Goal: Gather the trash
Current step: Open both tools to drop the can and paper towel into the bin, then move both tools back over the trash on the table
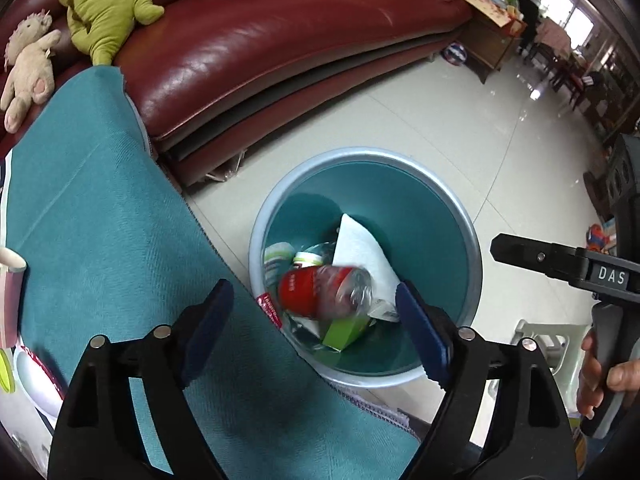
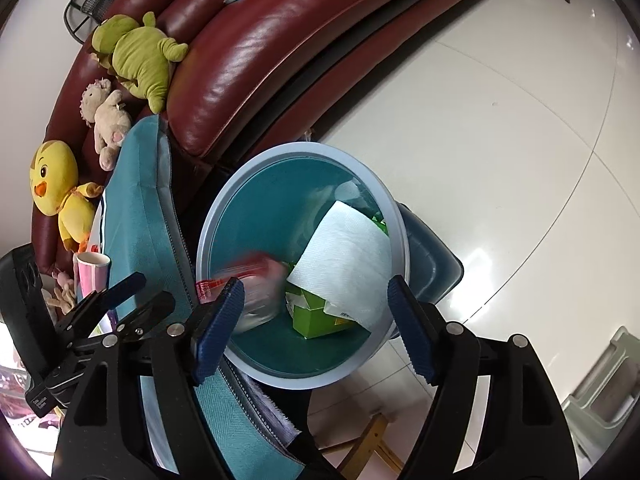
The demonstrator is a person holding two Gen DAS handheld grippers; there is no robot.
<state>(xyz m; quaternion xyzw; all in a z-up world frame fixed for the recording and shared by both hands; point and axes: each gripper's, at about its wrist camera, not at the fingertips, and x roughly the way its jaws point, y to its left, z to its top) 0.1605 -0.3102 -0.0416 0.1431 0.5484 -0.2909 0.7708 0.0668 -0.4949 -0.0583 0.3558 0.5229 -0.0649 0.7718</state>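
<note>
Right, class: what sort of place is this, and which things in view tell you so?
Most likely a home living room: a red leather sofa, soft toys lying on it, and a bin of household rubbish on a tiled floor.

bin point(image 1: 452, 216) on floor beside table point(image 1: 100, 208), bottle point(image 1: 324, 292), tissue point(image 1: 364, 252) inside, sofa point(image 1: 260, 40) behind

Teal bin point(image 1: 448, 216), pale blue-grey rim. Inside: white embossed paper towel point(image 1: 362, 254), lime-green carton point(image 1: 344, 330), blurred bottle point(image 1: 324, 292), label apparently red. Sofa point(image 1: 260, 52) dark red; tablecloth point(image 1: 108, 232) teal, herringbone weave.
</note>
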